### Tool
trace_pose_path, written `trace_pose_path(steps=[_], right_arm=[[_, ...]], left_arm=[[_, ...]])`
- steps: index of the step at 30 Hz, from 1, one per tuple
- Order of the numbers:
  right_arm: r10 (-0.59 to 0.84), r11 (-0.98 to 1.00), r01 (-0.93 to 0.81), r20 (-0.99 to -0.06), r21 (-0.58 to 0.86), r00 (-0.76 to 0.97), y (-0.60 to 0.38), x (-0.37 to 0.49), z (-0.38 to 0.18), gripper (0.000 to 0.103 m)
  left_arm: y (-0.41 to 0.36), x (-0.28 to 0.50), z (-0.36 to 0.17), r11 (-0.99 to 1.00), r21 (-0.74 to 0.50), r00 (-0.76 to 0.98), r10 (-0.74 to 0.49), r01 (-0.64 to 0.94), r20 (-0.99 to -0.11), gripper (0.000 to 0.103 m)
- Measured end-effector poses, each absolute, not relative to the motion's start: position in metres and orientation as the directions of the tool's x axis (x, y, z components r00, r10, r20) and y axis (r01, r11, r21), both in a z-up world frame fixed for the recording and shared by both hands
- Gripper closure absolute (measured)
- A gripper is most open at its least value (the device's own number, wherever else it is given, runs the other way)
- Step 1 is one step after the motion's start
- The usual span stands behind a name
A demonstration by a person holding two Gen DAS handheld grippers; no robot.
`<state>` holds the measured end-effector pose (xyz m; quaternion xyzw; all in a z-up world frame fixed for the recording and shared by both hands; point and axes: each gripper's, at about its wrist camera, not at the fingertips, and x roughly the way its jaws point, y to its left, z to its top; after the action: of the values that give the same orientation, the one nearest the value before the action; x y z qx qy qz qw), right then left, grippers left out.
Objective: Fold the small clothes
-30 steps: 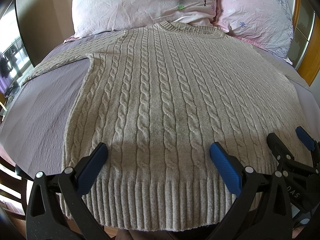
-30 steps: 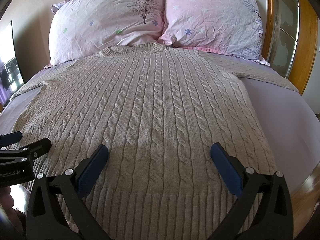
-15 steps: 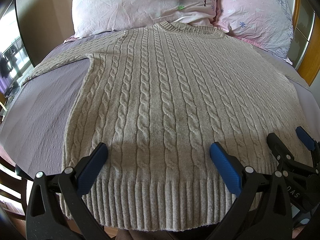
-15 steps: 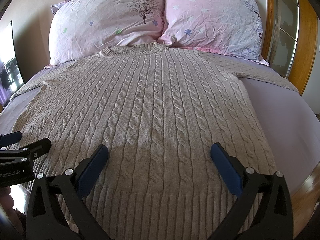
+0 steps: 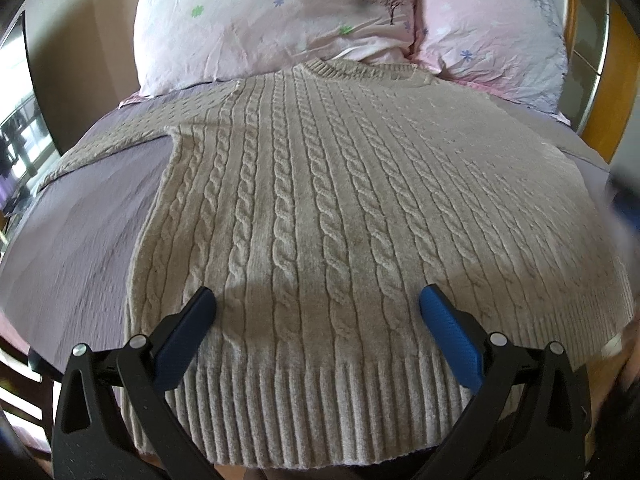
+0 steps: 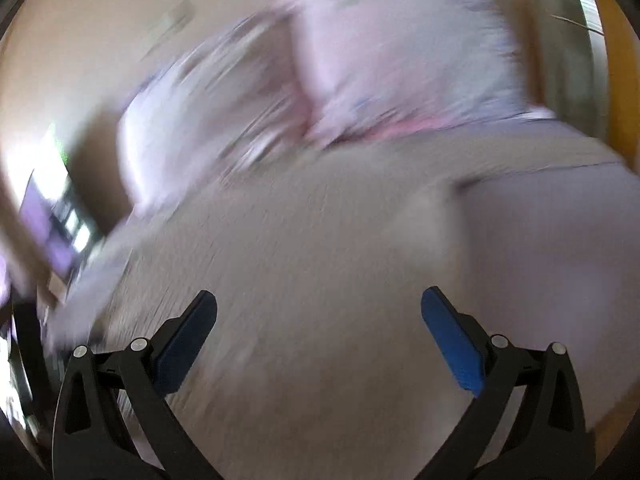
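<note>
Sweater [image 5: 340, 208] lies flat, face up, on the bed [image 5: 92, 216]. Its long axis runs straight away from me: ribbed hem nearest, directly under the grippers, collar at the far end touching the pillows [image 5: 272, 20]. Nothing is folded yet, as far as I can judge.

Left gripper [image 5: 318, 314]: jaws spread wide, nothing between them. It hovers over the hem, roughly centred on the left half of the body. One sleeve stretches out to its far left across the sheet; that sleeve lies crosswise to the garment's long axis.

Right gripper [image 6: 319, 314]: jaws also spread wide, empty. Its view is heavily motion-blurred, so I read only coarse layout: sweater [image 6: 304, 272] below and ahead, pillows [image 6: 360, 72] beyond, bare bed [image 6: 560, 248] off to its right. I cannot tell the height above the fabric.

Judgement: a first fold takes a side edge or sleeve across the body. The left sleeve and left side seam are nearer my left gripper; the right edge, bordering the bare sheet, is nearer the right. Each grasp should come from the outer side inward, across the cable ribs.
</note>
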<state>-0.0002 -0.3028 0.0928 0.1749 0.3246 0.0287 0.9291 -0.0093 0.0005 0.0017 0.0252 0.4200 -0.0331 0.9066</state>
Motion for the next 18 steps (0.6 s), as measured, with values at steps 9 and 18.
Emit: trace_pose_path(steps=[9,18], right_arm=[[-0.105,0.575,0.636,-0.724,0.515,0.682,-0.569,0.082,0.065,0.064],[-0.175,0.320,0.773,-0.767,0.548,0.617,-0.665,0.111,0.019,0.075]], left_arm=[[0.054,-0.003,0.054,0.972,-0.147,0.881,-0.230,0.184,-0.414,0.002],[0.141,0.050,0.074,0.954,-0.301,0.905,-0.137,0.010,-0.404,0.002]])
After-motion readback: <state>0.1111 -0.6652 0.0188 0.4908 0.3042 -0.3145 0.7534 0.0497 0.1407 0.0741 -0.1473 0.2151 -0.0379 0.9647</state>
